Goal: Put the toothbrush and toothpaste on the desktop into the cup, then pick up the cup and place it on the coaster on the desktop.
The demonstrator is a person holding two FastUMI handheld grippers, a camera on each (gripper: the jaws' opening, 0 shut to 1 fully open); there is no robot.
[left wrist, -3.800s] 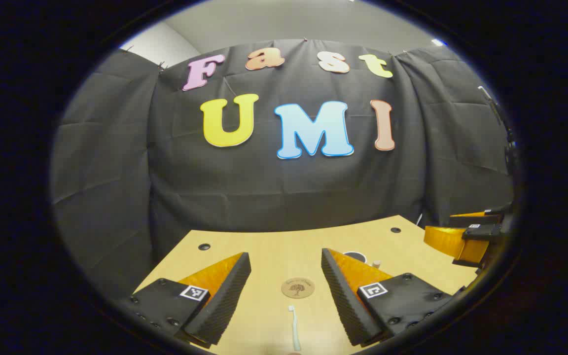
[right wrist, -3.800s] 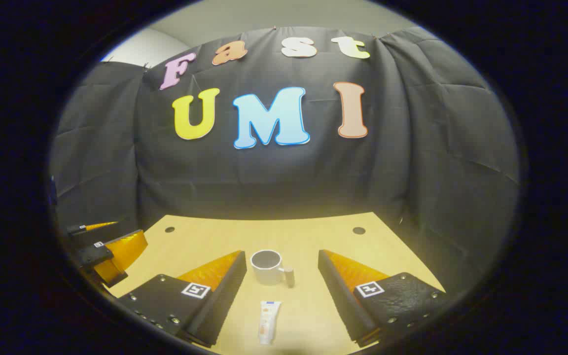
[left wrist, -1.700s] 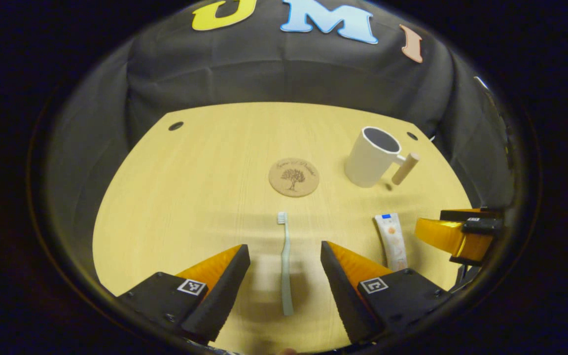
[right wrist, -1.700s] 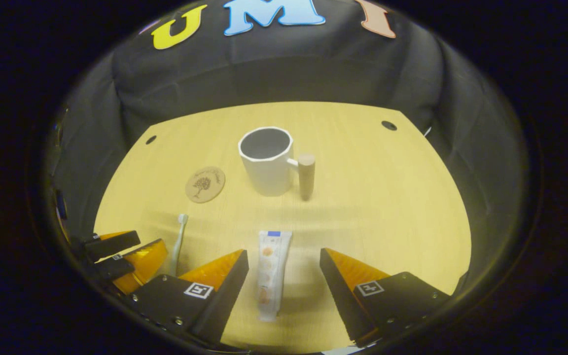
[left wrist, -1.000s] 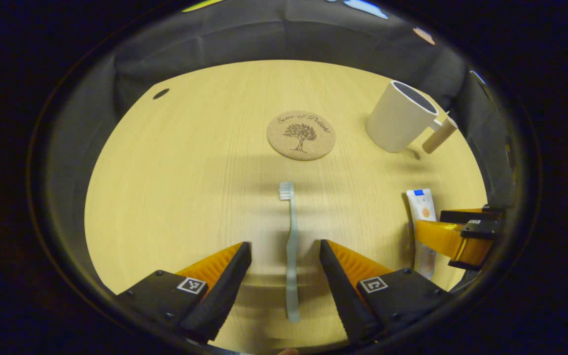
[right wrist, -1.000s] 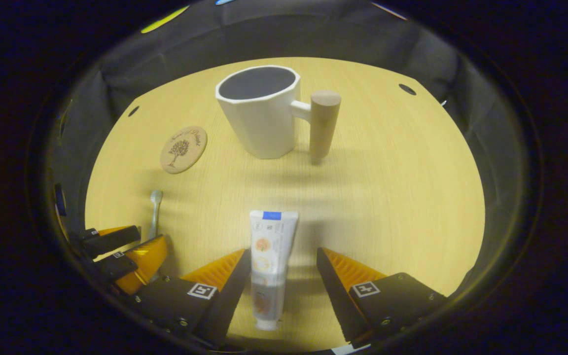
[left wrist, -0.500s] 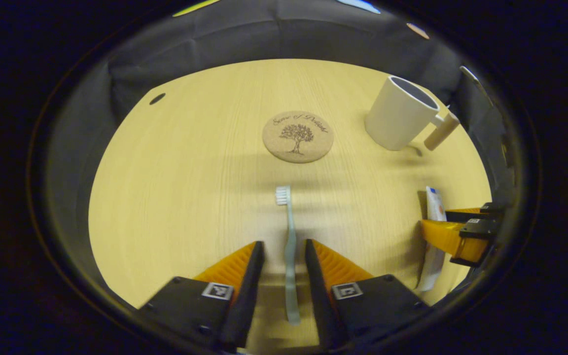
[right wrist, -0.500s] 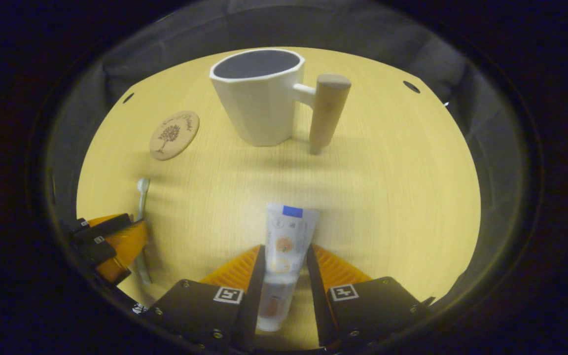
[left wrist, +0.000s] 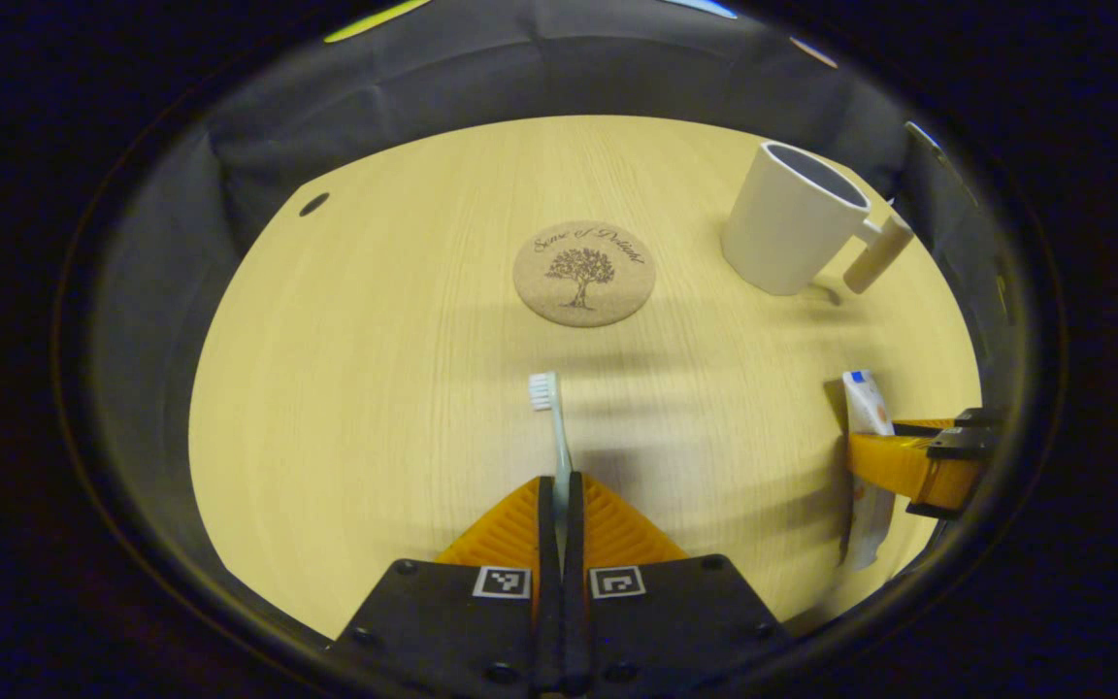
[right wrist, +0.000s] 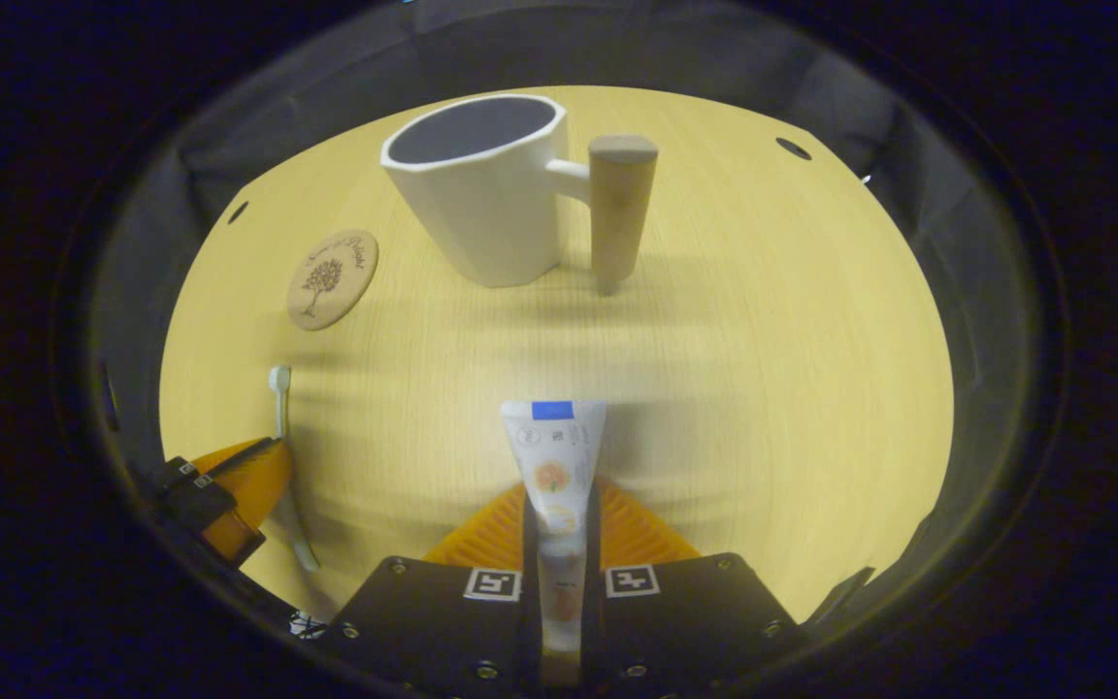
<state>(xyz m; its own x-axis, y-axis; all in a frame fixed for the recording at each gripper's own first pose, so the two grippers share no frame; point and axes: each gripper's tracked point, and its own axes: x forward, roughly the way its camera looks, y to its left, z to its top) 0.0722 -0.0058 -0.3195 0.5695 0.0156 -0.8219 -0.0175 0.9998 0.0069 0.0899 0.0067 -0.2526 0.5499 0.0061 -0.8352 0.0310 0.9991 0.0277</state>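
My left gripper (left wrist: 559, 505) wears flat black plates studded with round screws, each bearing a small square black-and-white marker tag near the inner edge. My right gripper (right wrist: 559, 515) has matching plates, screws and tags, with ribbed wedge-shaped fingers ahead.

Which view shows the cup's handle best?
The right gripper view: the cup stands close, its handle in full side profile. In the left gripper view the cup sits far off at the edge, handle small and distorted.
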